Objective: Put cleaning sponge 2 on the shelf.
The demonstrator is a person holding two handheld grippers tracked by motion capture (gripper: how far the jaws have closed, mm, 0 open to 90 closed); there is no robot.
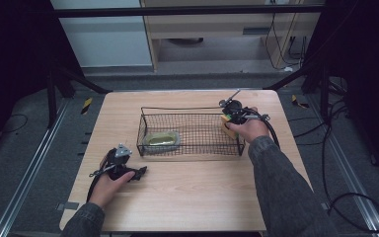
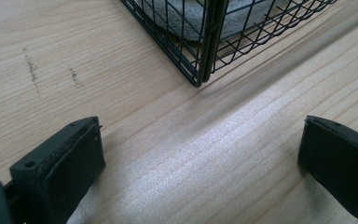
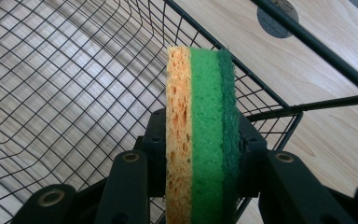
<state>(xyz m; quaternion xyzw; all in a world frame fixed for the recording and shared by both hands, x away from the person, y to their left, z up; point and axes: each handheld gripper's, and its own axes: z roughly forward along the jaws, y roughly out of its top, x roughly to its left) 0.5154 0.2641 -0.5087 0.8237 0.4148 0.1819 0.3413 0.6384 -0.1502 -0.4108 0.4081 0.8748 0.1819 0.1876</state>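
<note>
Sponge [image 3: 200,135], layered orange, light green and dark green, is clamped on edge between the jaws of the right gripper [image 3: 200,172], which is held at the right end wall of the black wire basket [image 1: 143,123]. In the high view the sponge [image 1: 227,126] is seen just at the basket's right rim, under the right gripper [image 1: 236,116]. A pale sponge-like pad [image 1: 162,139] lies in the basket's left end. The left gripper [image 1: 128,170] rests on the wooden bench [image 1: 187,192] just off the basket's near left corner [image 2: 200,74], its jaws held wide apart with nothing between them.
</note>
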